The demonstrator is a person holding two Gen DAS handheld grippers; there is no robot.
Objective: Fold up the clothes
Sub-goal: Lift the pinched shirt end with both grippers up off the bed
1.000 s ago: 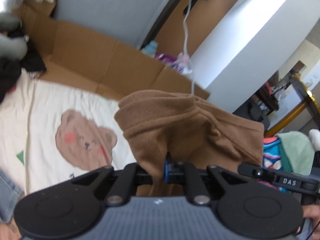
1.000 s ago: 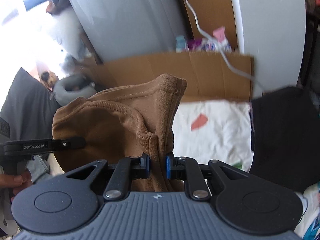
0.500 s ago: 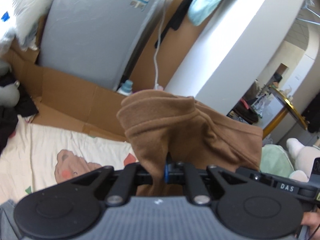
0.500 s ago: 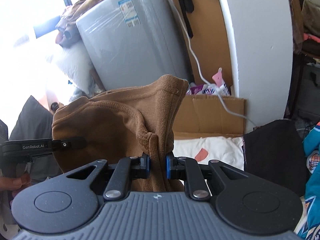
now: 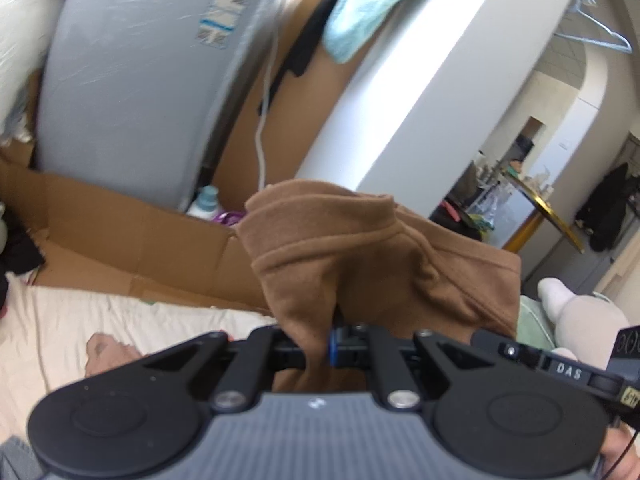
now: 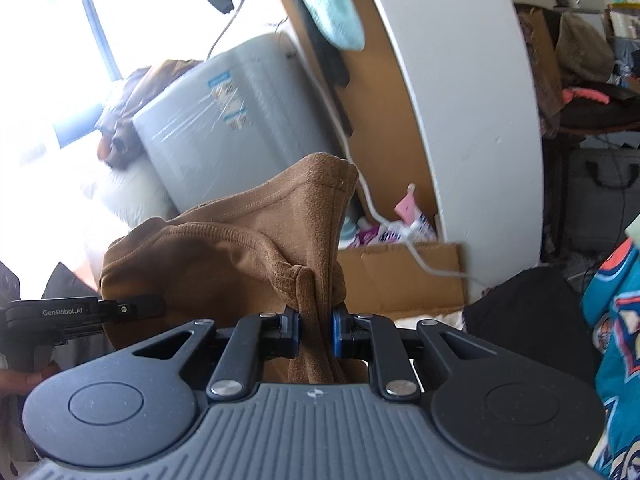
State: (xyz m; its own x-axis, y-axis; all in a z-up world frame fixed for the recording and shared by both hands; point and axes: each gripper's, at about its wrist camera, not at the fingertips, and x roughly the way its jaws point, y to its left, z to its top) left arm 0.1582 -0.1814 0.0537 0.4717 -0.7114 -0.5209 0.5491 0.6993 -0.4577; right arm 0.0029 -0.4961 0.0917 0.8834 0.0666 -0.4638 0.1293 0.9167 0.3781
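Brown garment [image 5: 360,256] raised in the air, bunched and pinched at two places: left hand-held gripper [image 5: 326,346] clamped nearly shut on a fold of it, right hand-held gripper [image 6: 316,332] narrowly closed on a thicker gather of the same cloth. Stretched between the two, above a cream bedsheet [image 5: 60,320] lying low and near. Farther off, a cardboard sheet [image 5: 120,232], a grey plastic-wrapped appliance [image 5: 132,92] at left, a white pillar [image 6: 460,120] at right.

A grey appliance [image 5: 132,92] is seen far left beside a white pillar [image 5: 420,92]; bright window light [image 6: 36,60] is admitted at left.
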